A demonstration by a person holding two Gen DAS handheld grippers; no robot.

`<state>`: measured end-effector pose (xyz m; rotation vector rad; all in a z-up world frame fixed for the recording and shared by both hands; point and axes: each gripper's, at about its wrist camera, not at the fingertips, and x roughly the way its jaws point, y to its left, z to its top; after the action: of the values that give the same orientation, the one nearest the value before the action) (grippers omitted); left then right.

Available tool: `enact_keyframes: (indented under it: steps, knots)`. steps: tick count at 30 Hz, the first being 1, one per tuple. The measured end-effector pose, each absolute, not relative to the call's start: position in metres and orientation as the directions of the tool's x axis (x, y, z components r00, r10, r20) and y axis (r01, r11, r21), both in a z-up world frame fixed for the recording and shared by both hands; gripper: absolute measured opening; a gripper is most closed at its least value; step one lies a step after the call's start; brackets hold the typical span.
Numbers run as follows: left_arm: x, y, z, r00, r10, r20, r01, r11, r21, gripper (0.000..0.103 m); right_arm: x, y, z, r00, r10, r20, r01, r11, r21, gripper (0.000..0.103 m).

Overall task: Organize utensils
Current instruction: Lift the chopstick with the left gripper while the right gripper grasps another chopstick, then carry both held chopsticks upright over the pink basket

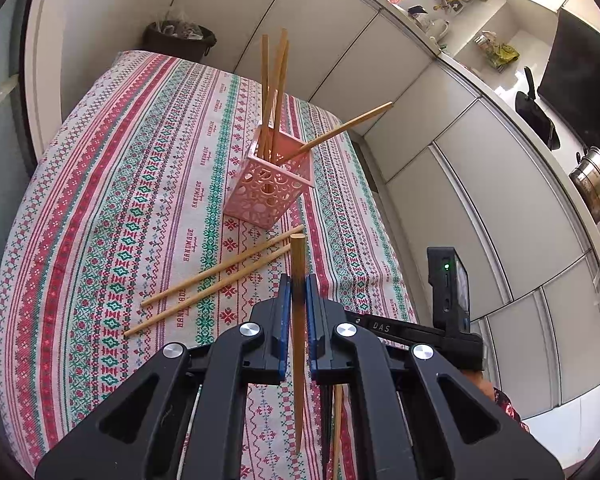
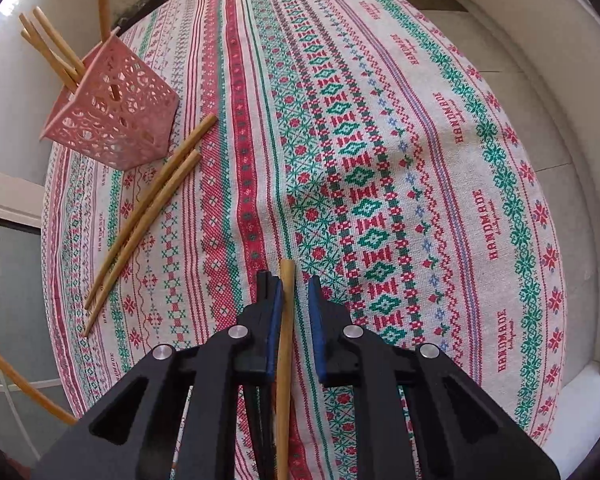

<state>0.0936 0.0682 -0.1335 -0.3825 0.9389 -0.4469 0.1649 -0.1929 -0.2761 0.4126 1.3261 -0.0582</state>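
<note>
- The left gripper (image 1: 298,292) is clamped tight on one chopstick (image 1: 298,344), held upright just short of the pink holder (image 1: 269,188).
- The right gripper (image 2: 294,300) has a second chopstick (image 2: 285,344) between its nearly closed jaws; only the left pad touches it.
- Two loose chopsticks (image 1: 216,286) lie on the tablecloth (image 1: 100,208) beside the holder, which already holds several.

White cabinets (image 1: 440,168), patterned tablecloth (image 1: 120,200) — dark bin (image 1: 178,40), sunlit counter (image 1: 512,80)

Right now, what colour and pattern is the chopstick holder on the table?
Pink holder, its walls pierced with a lacy cut-out pattern; clearest in the left wrist view.
</note>
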Motion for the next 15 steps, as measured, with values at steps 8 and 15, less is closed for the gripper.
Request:
enact_keyframes:
  steps: [8,15]
  knots:
    - [0.09,0.072,-0.131,0.521,-0.522,-0.676,0.203,0.845,-0.495,0.007,0.172,-0.172,-0.279,0.266,0.109,-0.958,0.237,0.956,0.175,0.01]
    - [0.091,0.077,-0.128,0.518,-0.53,-0.671,0.201,0.838,-0.507,0.007,0.166,-0.171,-0.284,0.338,0.159,-0.928,0.236,0.94,0.247,0.009]
